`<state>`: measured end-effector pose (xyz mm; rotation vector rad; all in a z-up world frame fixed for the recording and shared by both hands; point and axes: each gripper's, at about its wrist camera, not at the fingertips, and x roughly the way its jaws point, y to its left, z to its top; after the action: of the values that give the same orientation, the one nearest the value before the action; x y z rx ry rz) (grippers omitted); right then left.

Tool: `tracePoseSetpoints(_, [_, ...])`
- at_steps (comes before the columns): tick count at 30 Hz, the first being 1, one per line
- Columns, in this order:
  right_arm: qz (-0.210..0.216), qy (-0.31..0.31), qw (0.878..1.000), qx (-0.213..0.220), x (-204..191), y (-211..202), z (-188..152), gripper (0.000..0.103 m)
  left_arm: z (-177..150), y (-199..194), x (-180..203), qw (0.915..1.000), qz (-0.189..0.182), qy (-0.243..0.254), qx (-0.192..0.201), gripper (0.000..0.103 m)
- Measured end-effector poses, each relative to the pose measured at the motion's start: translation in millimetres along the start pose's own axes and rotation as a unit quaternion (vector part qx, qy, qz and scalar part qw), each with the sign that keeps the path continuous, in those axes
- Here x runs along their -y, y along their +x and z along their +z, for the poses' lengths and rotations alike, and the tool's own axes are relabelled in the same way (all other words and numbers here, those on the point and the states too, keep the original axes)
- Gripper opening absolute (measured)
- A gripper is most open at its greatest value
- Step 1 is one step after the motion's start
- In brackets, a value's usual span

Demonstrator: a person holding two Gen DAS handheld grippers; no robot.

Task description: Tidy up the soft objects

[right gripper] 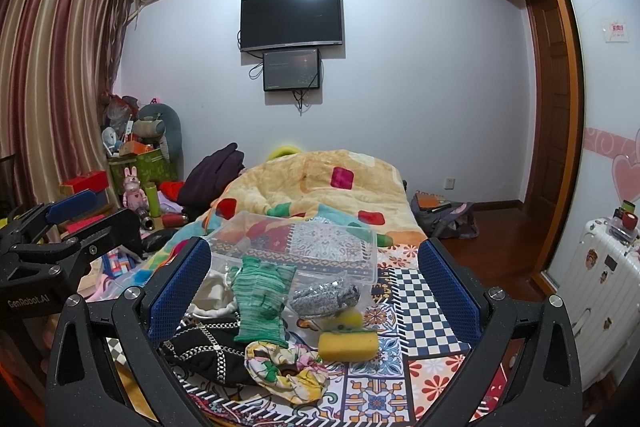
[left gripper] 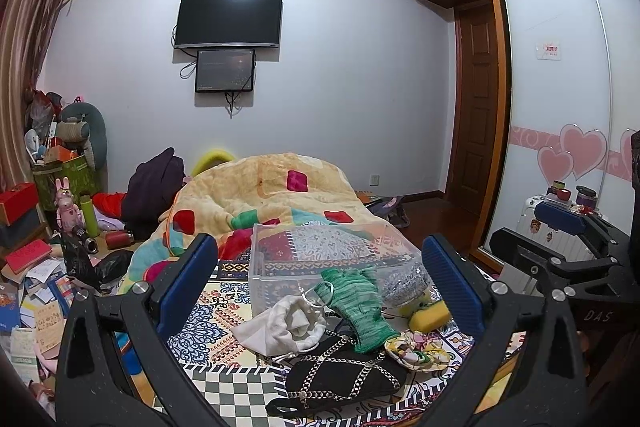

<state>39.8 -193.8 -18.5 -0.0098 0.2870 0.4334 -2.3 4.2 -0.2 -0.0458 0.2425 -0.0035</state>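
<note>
Left gripper (left gripper: 320, 271): jaws spread wide, nothing between them, hovering above the pile on the bed.
Right gripper (right gripper: 316, 275): also gaping wide and empty, held above the same heap, just to the right of its partner.
Green glove (right gripper: 260, 301): knitted, lying flat across the middle of the pile, its cuff end nearest the cameras, fingers pointing at the box.
Black bag (left gripper: 344, 367): chain-trimmed, nearest the left gripper, partly under the glove.
White pouch (left gripper: 286, 327): crumpled, touching the bag and the glove on their left.
Floral scrunchie (right gripper: 286, 371): right at the front, beside the glove's cuff.
Yellow sponge (right gripper: 348, 345): just right of the scrunchie, touching a grey knitted piece (right gripper: 324, 297) behind it.
Clear plastic box (right gripper: 360, 247): open-topped, standing just behind the pile; looks empty, though its walls show the bedspread through them.
Patterned bedspread (right gripper: 420, 307): carries everything; a rumpled yellow quilt (right gripper: 312, 183) sits beyond the box.
Step in hand: by my reading, the very start — nothing sorted, both grippers poised to choose.
Next move: likely drop one gripper onto a top item, the glove or the sponge, pinch it without snagging the bag's chains, and lift it over the box wall.
</note>
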Motion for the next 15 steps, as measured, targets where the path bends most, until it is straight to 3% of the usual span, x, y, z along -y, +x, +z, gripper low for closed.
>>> tracePoseSetpoints(15, [0.007,0.000,1.000,-0.003,1.3,0.7,-1.7,0.103,-4.2,5.7,-0.5,0.9999,-0.002,-0.001,-0.011,0.103])
